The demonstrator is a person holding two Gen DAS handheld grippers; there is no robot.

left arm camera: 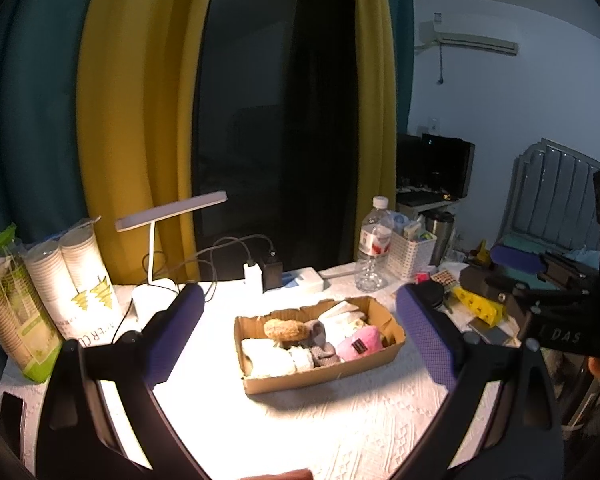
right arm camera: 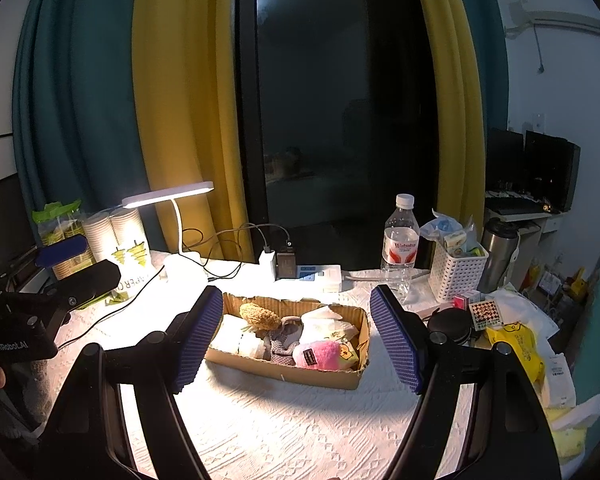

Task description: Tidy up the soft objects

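A shallow cardboard box sits mid-table on the white cloth. It holds a pink plush, a tan fuzzy toy, grey socks and white folded cloths. My left gripper is open and empty, raised in front of the box. My right gripper is open and empty, also raised before the box. Each gripper shows at the edge of the other's view.
A lit desk lamp stands back left beside stacks of paper cups. A power strip with chargers, a water bottle, a white basket and a steel flask line the back. Yellow packets lie right.
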